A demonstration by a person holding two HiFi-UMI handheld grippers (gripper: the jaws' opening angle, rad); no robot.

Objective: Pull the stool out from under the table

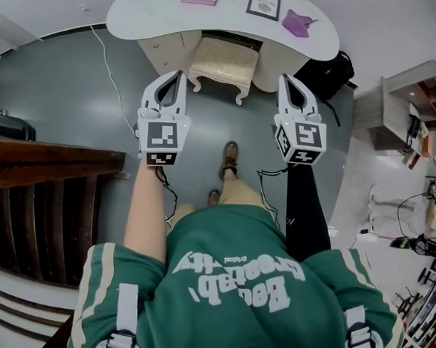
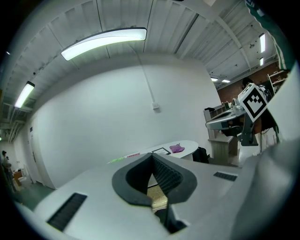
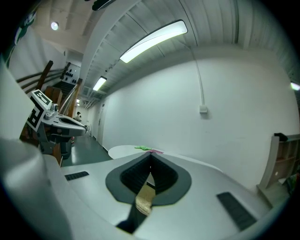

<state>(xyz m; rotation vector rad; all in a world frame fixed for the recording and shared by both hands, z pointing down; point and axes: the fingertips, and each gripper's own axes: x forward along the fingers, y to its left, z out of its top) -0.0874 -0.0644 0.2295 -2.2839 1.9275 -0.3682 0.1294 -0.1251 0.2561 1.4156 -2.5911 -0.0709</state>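
White left gripper (image 1: 177,77) and right gripper (image 1: 285,80) are both clenched and empty, clear of the stool (image 1: 225,62). Beyond their tips, the cream padded stool stands on the grey floor (image 1: 72,89), partly tucked under the white table (image 1: 148,15).

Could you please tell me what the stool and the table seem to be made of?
The stool: the seat looks like cream textured fabric over padding, judging by its nubby, cushioned top. Its curved legs look like off-white painted wood, perhaps. The table: a smooth white top with a slight sheen, probably laminate or painted board.
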